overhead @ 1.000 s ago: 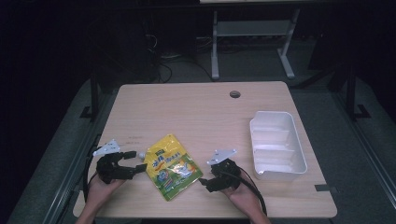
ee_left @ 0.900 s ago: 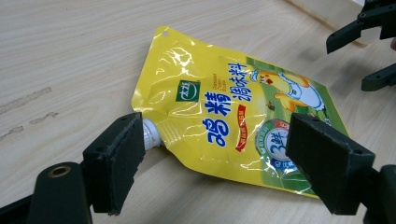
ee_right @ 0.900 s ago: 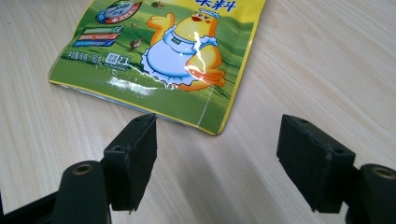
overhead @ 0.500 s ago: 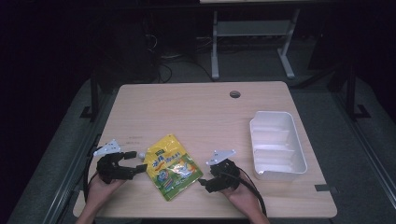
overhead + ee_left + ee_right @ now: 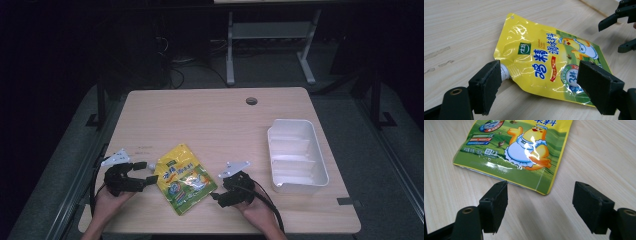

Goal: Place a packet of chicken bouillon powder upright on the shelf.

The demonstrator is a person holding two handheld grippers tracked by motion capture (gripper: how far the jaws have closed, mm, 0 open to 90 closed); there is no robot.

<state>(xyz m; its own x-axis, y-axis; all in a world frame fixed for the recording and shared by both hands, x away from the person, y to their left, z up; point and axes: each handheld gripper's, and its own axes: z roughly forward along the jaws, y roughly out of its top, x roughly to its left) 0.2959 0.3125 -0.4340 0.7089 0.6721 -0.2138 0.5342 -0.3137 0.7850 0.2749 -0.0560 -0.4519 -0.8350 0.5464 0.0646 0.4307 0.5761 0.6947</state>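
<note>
A yellow and green spouted pouch [image 5: 183,178] with a cartoon chick lies flat near the table's front edge. My left gripper [image 5: 146,171] is open at the pouch's left side. In the left gripper view the pouch [image 5: 549,62] lies across the gap of that gripper [image 5: 539,85], and its white spout [image 5: 504,72] is right beside the left jaw. My right gripper [image 5: 216,190] stands open at the pouch's lower right. In the right gripper view the pouch's bottom corner [image 5: 544,191] lies just ahead of the open gripper [image 5: 540,202], with nothing held.
A white rectangular tray [image 5: 296,155] sits at the right of the wooden table [image 5: 210,120]. A round cable hole [image 5: 251,101] is near the far edge. A metal stand and cables are on the dark floor beyond.
</note>
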